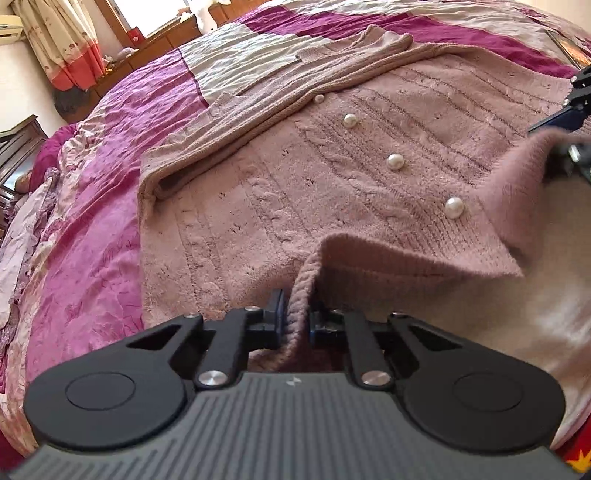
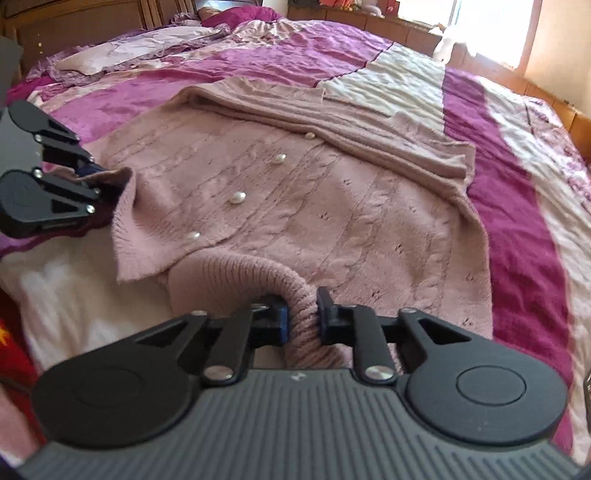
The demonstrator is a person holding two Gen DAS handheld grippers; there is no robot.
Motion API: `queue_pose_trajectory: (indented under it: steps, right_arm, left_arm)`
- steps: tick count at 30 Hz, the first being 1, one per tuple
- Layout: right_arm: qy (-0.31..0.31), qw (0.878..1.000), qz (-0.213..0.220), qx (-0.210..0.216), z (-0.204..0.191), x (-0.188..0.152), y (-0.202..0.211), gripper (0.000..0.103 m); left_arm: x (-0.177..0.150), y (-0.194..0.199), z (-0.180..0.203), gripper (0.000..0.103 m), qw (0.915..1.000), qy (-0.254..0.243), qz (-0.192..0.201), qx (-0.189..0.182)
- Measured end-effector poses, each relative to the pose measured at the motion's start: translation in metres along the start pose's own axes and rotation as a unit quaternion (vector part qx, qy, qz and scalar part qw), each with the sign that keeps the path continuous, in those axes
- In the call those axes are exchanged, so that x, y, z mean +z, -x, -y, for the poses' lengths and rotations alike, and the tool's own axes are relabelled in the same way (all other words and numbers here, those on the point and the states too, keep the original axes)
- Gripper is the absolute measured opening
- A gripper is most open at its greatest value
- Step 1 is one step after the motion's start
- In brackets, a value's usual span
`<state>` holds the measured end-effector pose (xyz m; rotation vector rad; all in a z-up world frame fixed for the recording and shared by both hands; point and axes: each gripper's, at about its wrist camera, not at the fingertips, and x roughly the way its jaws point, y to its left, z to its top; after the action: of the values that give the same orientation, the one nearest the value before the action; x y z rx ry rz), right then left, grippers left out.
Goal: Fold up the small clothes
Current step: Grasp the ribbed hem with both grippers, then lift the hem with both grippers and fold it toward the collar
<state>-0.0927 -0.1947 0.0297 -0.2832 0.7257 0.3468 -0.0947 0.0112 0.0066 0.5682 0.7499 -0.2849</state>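
Note:
A dusty-pink cable-knit cardigan [image 1: 258, 206] [image 2: 332, 206] with pearl buttons [image 1: 394, 161] lies flat on the bed, and one sleeve [image 1: 280, 99] is folded across its far part. My left gripper [image 1: 297, 317] is shut on the ribbed near edge of the cardigan, which bunches up between its pads. In the right wrist view, my right gripper [image 2: 303, 314] is likewise shut on a thick ribbed roll of the same near edge. Each gripper shows in the other's view, the left gripper [image 2: 92, 177] and the right gripper [image 1: 565, 140], each with a lifted pink corner in it.
The cardigan rests on a magenta and cream quilt [image 1: 92, 258] [image 2: 517, 221]. Crumpled pillows [image 2: 122, 51] and a wooden headboard [image 2: 74, 26] lie at the bed's head. A curtain [image 1: 66, 40] and a sunlit window sill [image 1: 155, 37] stand beyond the far side.

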Motion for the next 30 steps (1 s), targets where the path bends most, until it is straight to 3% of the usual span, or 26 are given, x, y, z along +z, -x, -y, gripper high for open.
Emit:
queue_pose_trajectory:
  steps: [1, 2, 3, 5, 15, 17, 20, 22, 24, 30]
  right_arm:
    - [0.006, 1.000, -0.006, 0.007, -0.001, -0.001, 0.000, 0.048]
    - [0.012, 1.000, -0.011, 0.009, -0.002, -0.002, 0.001, 0.057]
    - [0.023, 1.000, -0.016, 0.008, -0.005, -0.003, 0.000, 0.057]
    - [0.042, 0.999, -0.031, -0.004, -0.009, -0.005, -0.002, 0.057]
    - [0.032, 0.999, -0.023, -0.027, -0.007, -0.005, -0.008, 0.054]
    - [0.025, 0.999, -0.021, -0.028, -0.005, -0.005, -0.008, 0.049]
    - [0.023, 0.999, -0.022, -0.039, -0.004, -0.005, -0.009, 0.028]
    - [0.021, 0.999, -0.016, -0.041, -0.003, -0.005, -0.008, 0.020]
    - [0.018, 0.999, -0.005, -0.047, -0.002, -0.004, -0.004, 0.015]
    - [0.009, 0.996, 0.051, -0.069, 0.003, 0.011, 0.014, 0.013]
  left_arm:
    - [0.000, -0.002, 0.000, 0.025, 1.0000, -0.004, -0.003, 0.004]
    - [0.000, -0.005, 0.002, 0.040, 0.9998, -0.013, -0.008, 0.014]
    - [-0.001, -0.007, 0.004, 0.054, 0.9993, -0.023, -0.009, 0.028]
    - [-0.002, -0.009, 0.007, 0.068, 0.9977, -0.039, -0.007, 0.055]
    - [-0.008, -0.006, 0.013, 0.070, 0.9972, -0.065, -0.010, 0.035]
    - [-0.007, -0.008, 0.014, 0.066, 0.9971, -0.067, -0.013, 0.034]
    - [-0.005, -0.007, 0.014, 0.026, 0.9982, -0.058, -0.014, 0.006]
    - [-0.004, -0.002, 0.017, 0.012, 0.9980, -0.062, -0.005, 0.010]
    - [0.000, 0.006, 0.015, 0.008, 0.9985, -0.051, 0.011, 0.015]
    - [0.023, 0.029, -0.005, 0.007, 0.9976, -0.003, 0.057, 0.040]
